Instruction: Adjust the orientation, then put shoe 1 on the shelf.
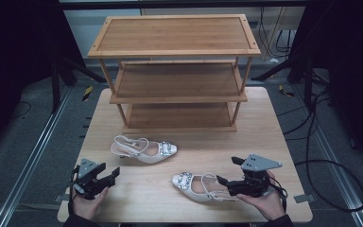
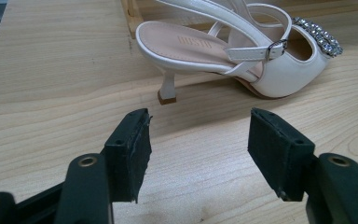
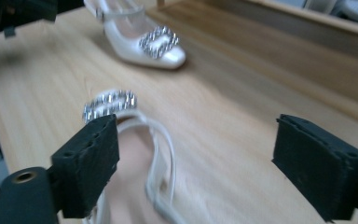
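Two white slingback heels with rhinestone buckles lie on the wooden table [image 1: 137,201]. The far shoe [image 1: 144,150] [image 2: 279,74] [image 3: 140,42] stands upright, toe to the right. The near shoe [image 1: 198,185] [image 3: 130,158] points its toe left. My left gripper [image 1: 111,176] [image 2: 198,149] is open at the front left, aimed at the far shoe's heel from a short way off, with nothing between its jaws. My right gripper [image 1: 228,170] [image 3: 196,163] is open just above the near shoe's heel end. The straps run beside its left jaw, and the pads do not press on them.
A three-tier bamboo shoe rack [image 1: 175,71] stands at the back of the table, all shelves bare. Its bottom shelf edge [image 3: 307,42] runs beyond the far shoe. Cables [image 1: 326,161] and dark stands surround the table on the floor.
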Demonstrator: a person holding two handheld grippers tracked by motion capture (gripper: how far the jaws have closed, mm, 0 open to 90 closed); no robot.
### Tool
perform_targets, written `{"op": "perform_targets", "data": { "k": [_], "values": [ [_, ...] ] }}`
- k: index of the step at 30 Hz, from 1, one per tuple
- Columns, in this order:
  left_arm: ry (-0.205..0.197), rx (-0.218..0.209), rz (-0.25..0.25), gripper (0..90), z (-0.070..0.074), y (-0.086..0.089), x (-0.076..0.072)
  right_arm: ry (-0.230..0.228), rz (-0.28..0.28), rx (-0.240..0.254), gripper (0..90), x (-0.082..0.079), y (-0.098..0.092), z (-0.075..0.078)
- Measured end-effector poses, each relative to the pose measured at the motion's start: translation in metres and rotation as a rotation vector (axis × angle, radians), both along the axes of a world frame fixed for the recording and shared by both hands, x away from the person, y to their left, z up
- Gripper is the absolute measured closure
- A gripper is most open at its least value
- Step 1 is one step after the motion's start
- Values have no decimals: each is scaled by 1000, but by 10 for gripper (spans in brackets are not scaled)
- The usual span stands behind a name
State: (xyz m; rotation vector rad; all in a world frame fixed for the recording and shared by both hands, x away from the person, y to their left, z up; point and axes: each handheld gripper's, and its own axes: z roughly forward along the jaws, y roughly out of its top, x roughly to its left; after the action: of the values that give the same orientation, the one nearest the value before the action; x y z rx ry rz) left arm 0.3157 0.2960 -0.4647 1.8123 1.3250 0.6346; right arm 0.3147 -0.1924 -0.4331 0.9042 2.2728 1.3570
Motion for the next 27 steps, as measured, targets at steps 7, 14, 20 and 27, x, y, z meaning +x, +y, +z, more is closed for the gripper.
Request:
{"op": "perform_targets", "data": {
  "k": [7, 14, 20, 27],
  "values": [
    [7, 3, -1, 376, -1, -1, 0, 27, 19, -28, 107, -13, -19, -22],
    [8, 4, -7, 375, -1, -1, 1, 57, 83, -2, 100, -18, -19, -31],
    [8, 9, -6, 375, 0, -2, 0, 35, 119, 32, 87, -21, -14, -25],
    [11, 14, -8, 375, -1, -3, 1, 9, 127, 40, 91, -20, -10, -18]
  ]
}}
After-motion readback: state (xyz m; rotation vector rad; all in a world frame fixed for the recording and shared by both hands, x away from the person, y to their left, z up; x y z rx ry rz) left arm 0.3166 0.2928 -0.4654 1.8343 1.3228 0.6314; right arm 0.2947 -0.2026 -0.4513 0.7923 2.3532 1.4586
